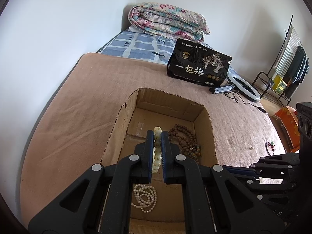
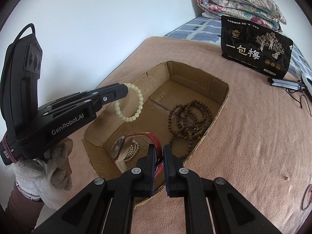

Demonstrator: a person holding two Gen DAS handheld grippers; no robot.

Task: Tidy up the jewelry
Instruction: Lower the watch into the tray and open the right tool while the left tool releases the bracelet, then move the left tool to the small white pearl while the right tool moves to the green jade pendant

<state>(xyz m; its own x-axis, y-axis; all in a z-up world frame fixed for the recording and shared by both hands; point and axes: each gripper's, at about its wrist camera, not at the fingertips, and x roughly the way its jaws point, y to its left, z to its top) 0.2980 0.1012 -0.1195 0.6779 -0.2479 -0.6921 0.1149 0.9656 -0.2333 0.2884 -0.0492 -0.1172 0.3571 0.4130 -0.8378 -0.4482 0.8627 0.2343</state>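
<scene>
An open cardboard box (image 1: 120,128) (image 2: 224,97) lies on the tan blanket. Inside are a brown wooden bead necklace (image 1: 185,140) (image 2: 191,117) and a white pearl necklace (image 1: 145,197) (image 2: 132,150). My left gripper (image 1: 157,134) (image 2: 126,89) is shut on a pale green bead bracelet (image 1: 157,152) (image 2: 129,102) and holds it above the box. My right gripper (image 2: 159,150) is shut on the strap of a red watch (image 2: 136,142), which hangs over the box's near end.
A black snack bag (image 1: 198,64) (image 2: 255,46) stands behind the box. A ring light with tripod (image 1: 239,87) (image 2: 286,83) lies at the right. A thin red bangle (image 1: 270,148) (image 2: 308,197) lies on the blanket. A folded floral quilt (image 1: 167,19) sits at the back.
</scene>
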